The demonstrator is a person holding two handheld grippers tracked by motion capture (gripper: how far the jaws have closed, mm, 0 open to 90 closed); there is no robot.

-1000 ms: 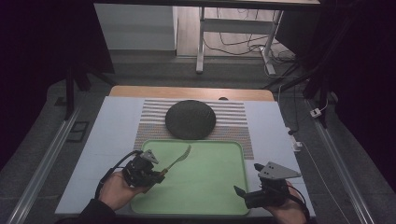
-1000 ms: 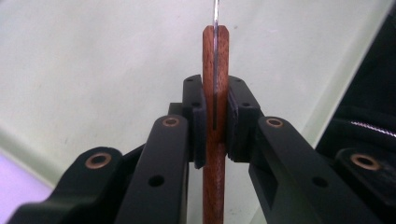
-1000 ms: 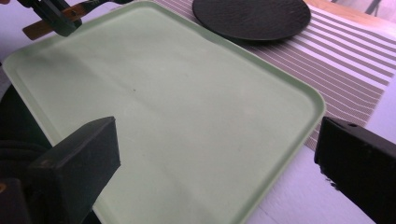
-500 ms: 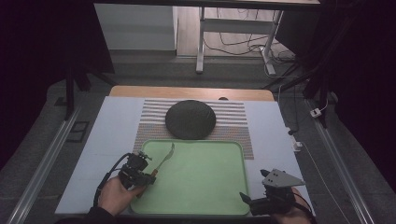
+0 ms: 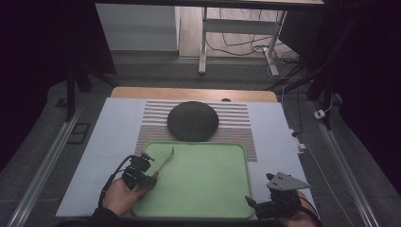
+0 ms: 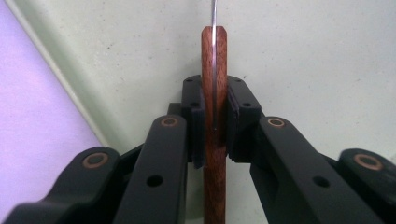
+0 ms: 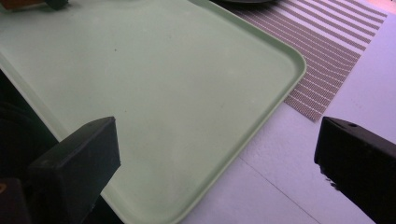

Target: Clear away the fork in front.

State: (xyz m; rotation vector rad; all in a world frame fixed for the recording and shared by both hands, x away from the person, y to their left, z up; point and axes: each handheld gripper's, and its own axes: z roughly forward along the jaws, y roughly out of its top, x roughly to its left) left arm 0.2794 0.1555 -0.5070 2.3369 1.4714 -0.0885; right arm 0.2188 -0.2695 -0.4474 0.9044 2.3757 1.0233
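High view: left gripper [image 5: 150,176] sits at the near-left corner of the green tray [image 5: 236,151], w/ a utensil [image 5: 165,158] angled up and away from it over the tray's left part. Right gripper [image 5: 265,208] rests off the tray's near-right corner, above the pale table cover [image 5: 113,132]. A dark round plate [image 5: 193,121] lies on the striped mat [image 5: 236,124] just beyond the tray's far edge, overlapping that edge slightly.

Left gripper view: jaws clenched on the utensil's wooden handle [image 6: 214,116], pads pressing both flat sides; a thin metal edge runs along the handle's midline, so the piece is held edge-up. Its working end is cut off at the frame top; type (knife, fork, etc.) can't be told.

Right gripper view: jaws spread wide, nothing between them; tray rim [image 7: 280,93] and mat [image 7: 327,56] lie ahead.

Step in hand (judged): utensil is grasped and carried over the tray, approx. mid-transfer. Whether it touches the tray surface can't be told.

Next move (judged): lower it flat onto bare tray surface or beside the plate, then release; needs the wrist rolled so the handle lies on its side, not on edge.
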